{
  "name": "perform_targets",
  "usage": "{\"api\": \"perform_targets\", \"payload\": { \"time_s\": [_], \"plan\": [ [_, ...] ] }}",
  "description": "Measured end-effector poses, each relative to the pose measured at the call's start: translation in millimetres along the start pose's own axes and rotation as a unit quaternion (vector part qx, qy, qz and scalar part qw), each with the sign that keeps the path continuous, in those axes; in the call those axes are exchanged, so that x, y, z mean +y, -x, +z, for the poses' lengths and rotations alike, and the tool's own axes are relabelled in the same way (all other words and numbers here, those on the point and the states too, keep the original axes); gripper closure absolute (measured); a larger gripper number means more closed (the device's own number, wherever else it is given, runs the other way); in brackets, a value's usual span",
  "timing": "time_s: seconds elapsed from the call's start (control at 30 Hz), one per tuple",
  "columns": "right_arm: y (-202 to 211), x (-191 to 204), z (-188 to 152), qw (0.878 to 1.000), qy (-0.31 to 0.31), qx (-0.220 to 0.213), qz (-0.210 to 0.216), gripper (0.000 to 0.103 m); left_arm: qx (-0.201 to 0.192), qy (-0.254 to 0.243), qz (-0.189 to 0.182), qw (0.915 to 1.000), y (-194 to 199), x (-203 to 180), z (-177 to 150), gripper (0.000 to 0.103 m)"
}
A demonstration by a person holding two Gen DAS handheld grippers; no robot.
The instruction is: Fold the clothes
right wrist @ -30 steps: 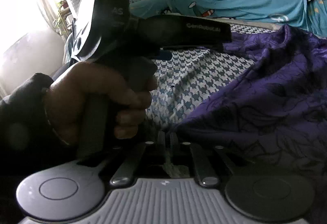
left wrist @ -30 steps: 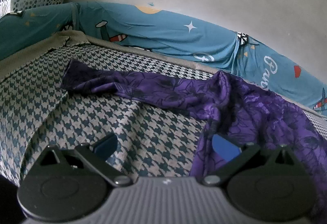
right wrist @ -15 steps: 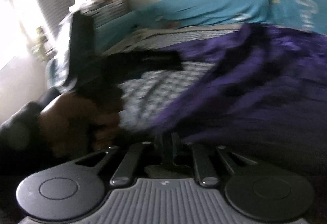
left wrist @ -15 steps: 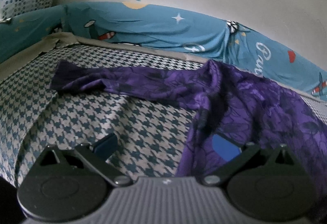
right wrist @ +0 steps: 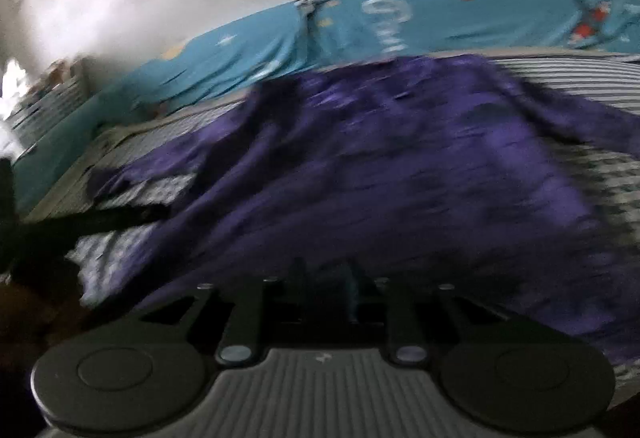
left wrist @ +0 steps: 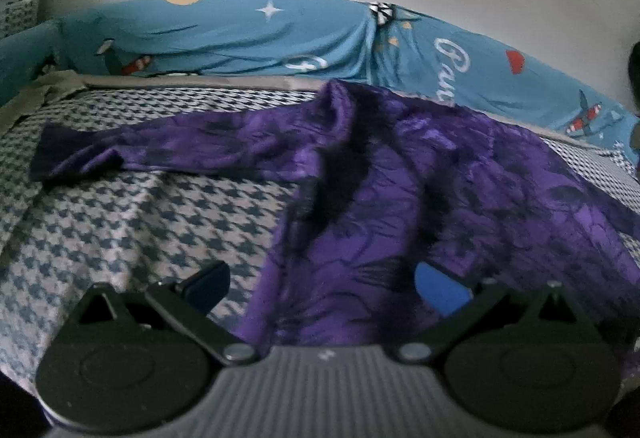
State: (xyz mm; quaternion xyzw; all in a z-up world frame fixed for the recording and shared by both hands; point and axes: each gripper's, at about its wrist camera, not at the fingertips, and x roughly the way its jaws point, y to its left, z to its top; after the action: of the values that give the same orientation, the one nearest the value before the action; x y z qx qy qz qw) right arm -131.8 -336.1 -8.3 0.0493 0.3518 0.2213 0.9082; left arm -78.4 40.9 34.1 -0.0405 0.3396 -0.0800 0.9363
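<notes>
Garment (left wrist: 420, 174) in purple lay spread on the houndstooth bed cover (left wrist: 132, 222), one sleeve (left wrist: 120, 154) stretched left. The right claw (right wrist: 324, 278) had swung from the left edge toward the middle and was opening, nothing visibly between. The left claw (left wrist: 320, 278) hung spread over the hem, so I judge a new grasp was coming.

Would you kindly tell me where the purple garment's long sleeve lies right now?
In the left wrist view the purple patterned garment's long sleeve stretches toward the left over the houndstooth bedcover, just in front of the blue cartoon-print sheet along the wall.
</notes>
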Motion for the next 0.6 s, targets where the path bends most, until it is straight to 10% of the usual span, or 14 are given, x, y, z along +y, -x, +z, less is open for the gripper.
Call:
{"api": "perform_targets", "payload": {
  "time_s": [0.6],
  "plan": [
    [5.1,-128.0,24.4,0.978,-0.117,0.027,-0.169,0.055,0.021,-0.040,-0.023,0.9987,-22.3,-26.7,-11.1,0.000]
  ]
}}
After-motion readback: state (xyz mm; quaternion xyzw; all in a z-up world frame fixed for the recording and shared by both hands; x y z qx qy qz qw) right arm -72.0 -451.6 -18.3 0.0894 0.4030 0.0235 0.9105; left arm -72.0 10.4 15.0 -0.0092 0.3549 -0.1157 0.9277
